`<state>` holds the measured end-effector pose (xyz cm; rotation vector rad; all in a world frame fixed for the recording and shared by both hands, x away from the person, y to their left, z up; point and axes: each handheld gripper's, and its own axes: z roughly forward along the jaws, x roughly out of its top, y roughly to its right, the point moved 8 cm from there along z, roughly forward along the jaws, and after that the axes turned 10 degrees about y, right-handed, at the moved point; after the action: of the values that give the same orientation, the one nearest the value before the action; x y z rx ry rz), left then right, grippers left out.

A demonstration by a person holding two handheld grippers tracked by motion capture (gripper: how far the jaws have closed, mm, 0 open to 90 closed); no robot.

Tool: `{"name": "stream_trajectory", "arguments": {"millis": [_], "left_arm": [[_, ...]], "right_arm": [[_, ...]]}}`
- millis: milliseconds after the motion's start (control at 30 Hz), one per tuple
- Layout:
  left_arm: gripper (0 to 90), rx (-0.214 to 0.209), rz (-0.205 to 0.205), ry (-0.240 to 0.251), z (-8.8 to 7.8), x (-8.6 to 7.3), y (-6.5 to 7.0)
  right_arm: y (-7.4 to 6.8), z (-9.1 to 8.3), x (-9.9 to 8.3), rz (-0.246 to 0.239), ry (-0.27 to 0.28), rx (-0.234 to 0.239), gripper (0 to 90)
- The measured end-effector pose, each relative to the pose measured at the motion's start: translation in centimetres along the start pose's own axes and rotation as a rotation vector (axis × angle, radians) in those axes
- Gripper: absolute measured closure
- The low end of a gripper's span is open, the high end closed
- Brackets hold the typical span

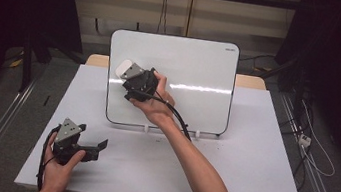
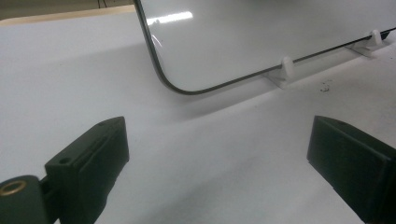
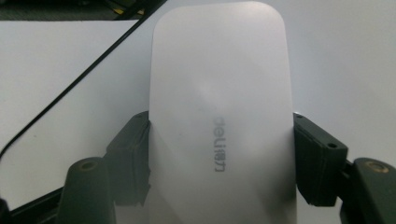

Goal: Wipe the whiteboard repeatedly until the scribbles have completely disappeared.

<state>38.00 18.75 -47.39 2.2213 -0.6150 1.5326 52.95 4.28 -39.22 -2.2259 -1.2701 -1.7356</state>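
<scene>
A white eraser with grey lettering sits pinched between the jaws of my right gripper, held at the upper left part of an upright whiteboard. In the right gripper view the eraser stands lengthwise between both black pads, with the whiteboard surface behind it. My left gripper rests low over the white table at the front left, with its jaws wide apart and nothing between them. The left gripper view looks past that gripper toward the whiteboard's lower corner.
The whiteboard stands in small white clips at the table's middle. A black cable trails from the right gripper across the board's lower edge. Dark curtains flank the table, and cables lie on the floor at the right.
</scene>
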Motion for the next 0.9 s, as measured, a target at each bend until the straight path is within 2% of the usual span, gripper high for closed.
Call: {"name": "stream_trajectory", "arguments": {"millis": [200,367,467,600,733,900], "left_arm": [[5.6,-0.001,0.002,-0.002,0.0,0.0,0.0],[5.6,-0.001,0.004,0.003,0.1,0.0,0.0],[5.6,-0.002,0.0,0.0,0.1,0.0,0.0],[5.6,0.003,0.0,0.006,0.1,0.0,0.1],[5.6,-0.004,0.0,0.004,0.0,0.0,0.1],[5.6,-0.002,-0.002,0.001,-0.1,0.0,0.0]], "right_arm": [[-0.1,-0.4,-0.4,0.037,0.013,0.025,30.8],[-0.3,-0.6,-0.7,0.048,0.02,0.021,30.9],[-0.4,-1.0,-0.3,0.064,0.046,0.028,30.9],[-0.5,-1.7,0.3,0.057,0.072,0.031,30.9],[-0.8,-2.1,-0.1,0.041,0.071,0.023,30.9],[-0.6,-2.5,-0.3,0.056,0.084,0.016,30.9]]}}
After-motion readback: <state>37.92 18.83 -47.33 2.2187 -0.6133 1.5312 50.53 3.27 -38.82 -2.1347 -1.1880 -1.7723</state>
